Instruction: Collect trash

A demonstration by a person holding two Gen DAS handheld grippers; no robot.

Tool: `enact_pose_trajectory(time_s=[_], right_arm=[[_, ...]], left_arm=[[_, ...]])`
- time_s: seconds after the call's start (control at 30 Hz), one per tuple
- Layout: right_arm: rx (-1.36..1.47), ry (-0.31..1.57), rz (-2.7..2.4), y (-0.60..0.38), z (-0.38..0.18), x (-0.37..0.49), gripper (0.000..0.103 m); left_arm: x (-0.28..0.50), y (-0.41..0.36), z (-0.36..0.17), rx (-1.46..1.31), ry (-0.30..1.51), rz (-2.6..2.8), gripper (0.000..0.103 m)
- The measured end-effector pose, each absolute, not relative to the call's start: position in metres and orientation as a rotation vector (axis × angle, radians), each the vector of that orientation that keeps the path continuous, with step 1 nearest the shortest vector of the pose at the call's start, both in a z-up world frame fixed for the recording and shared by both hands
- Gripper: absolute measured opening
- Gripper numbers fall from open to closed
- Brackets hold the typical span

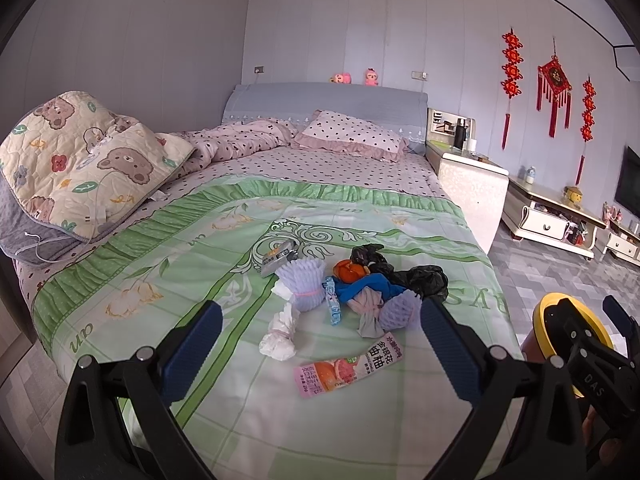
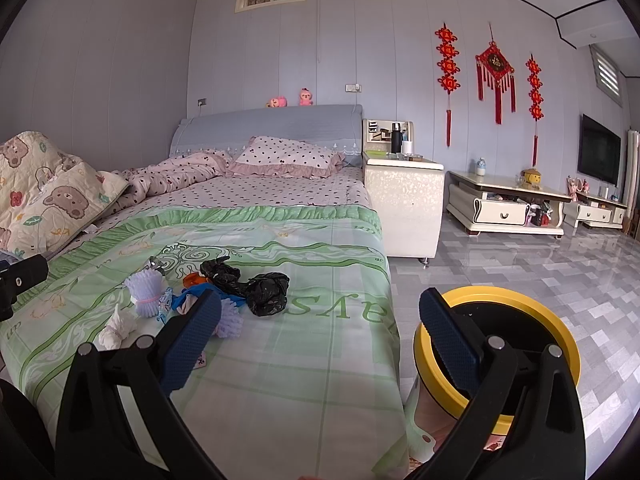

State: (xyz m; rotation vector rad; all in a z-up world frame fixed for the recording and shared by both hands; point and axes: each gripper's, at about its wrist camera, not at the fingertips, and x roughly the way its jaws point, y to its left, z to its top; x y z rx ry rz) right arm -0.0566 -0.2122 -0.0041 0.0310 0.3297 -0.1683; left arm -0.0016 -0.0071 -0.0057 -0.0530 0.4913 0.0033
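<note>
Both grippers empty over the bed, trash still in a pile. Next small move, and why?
Probably ease the left gripper forward and down onto the pink drink sachet. Its jaws stand open and empty, and the sachet lies flat on the green bedspread, nearest of the pile. The yellow-rimmed bin waits beside the bed.

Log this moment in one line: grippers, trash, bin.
left hand-held gripper: open, empty | right hand-held gripper: open, empty | trash pile: on green bedspread, untouched | yellow-rimmed bin: on floor beside bed
</note>
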Motion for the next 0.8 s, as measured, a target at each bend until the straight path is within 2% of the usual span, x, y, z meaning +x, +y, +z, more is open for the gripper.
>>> enact_pose_trajectory(time_s=[0.8], right_arm=[[0.030, 0.334, -0.168, -0.2110, -0.0075, -0.0563, 0.095]], left_arm=[[-0.0021, -0.0083, -0.0066, -0.053, 0.498, -0.003, 0.096]])
